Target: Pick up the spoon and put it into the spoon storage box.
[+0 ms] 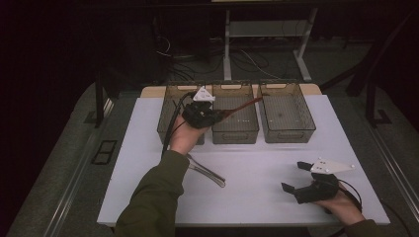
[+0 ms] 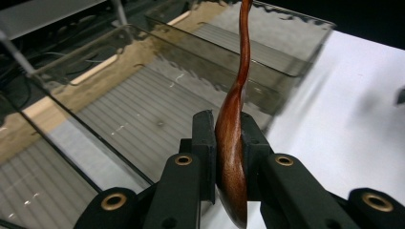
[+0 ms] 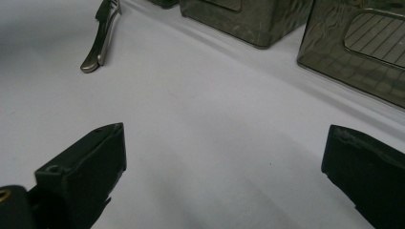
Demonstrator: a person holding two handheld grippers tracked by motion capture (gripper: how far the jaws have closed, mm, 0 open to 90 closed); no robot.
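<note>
Left gripper (image 2: 229,157) clamps wooden spoon (image 2: 234,138); no readable writing.

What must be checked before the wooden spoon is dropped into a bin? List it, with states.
1. Grip: the left hand-held gripper is shut on the bowl of the dark brown wooden spoon, pads on both sides. Ok.
2. Spoon over a bin: its handle reaches over the middle clear smoky plastic bin. Ok.
3. Bin free to receive: the ribbed floor seen beneath looks bare. Ok.
4. Spoon clear of the bin walls: cannot tell.
5. Right hand-held gripper out of the way: open, low over the white table near its front edge. Ok.
6. Grey metal tongs: lying on the table by the left forearm, untouched. Ok.
</note>
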